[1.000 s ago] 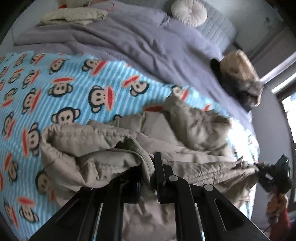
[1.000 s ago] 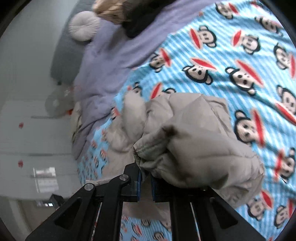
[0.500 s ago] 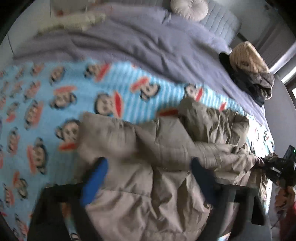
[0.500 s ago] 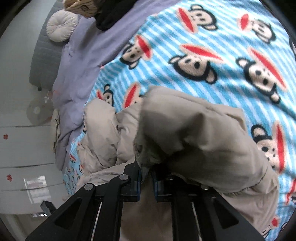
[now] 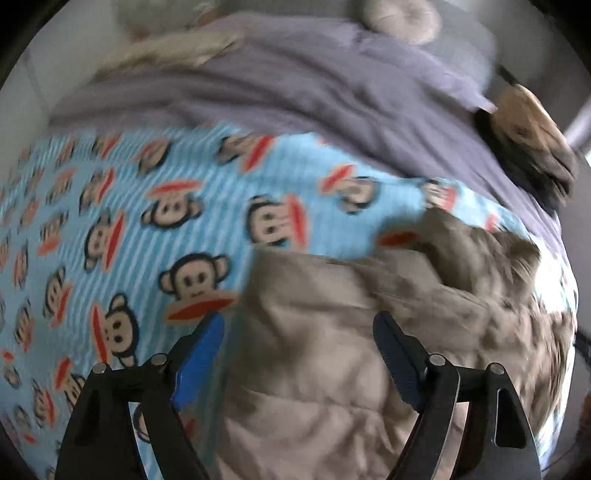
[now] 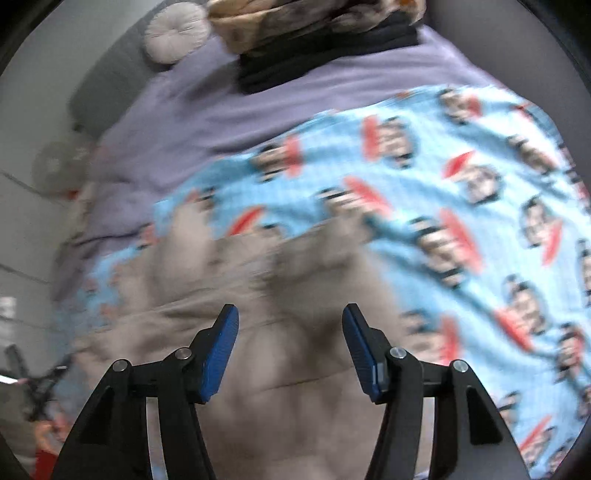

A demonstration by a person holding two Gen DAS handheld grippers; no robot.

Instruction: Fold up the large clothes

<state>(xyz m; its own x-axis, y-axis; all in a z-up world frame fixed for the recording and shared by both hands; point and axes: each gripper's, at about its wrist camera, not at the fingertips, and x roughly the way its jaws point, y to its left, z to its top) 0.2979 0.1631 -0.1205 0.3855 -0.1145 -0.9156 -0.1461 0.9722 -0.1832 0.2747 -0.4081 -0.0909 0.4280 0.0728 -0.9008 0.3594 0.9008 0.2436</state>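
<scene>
A beige padded jacket (image 5: pixel 332 332) lies bunched on a blue monkey-print blanket (image 5: pixel 147 206) on the bed. It also shows in the right wrist view (image 6: pixel 277 332), blurred by motion. My left gripper (image 5: pixel 297 336) is open and empty, its blue-padded fingers spread just above the jacket's near part. My right gripper (image 6: pixel 290 328) is open and empty too, hovering over the jacket. Neither gripper holds any cloth.
A purple duvet (image 5: pixel 295 92) covers the far half of the bed, with a round cushion (image 5: pixel 402 22) at the headboard. A pile of tan and black clothes (image 5: pixel 532 147) lies at the bed's right side, also in the right wrist view (image 6: pixel 314 33).
Both grippers were shut on folds of the jacket; the left opened first, then the right. The jacket has dropped onto the blanket and both grippers have pulled back.
</scene>
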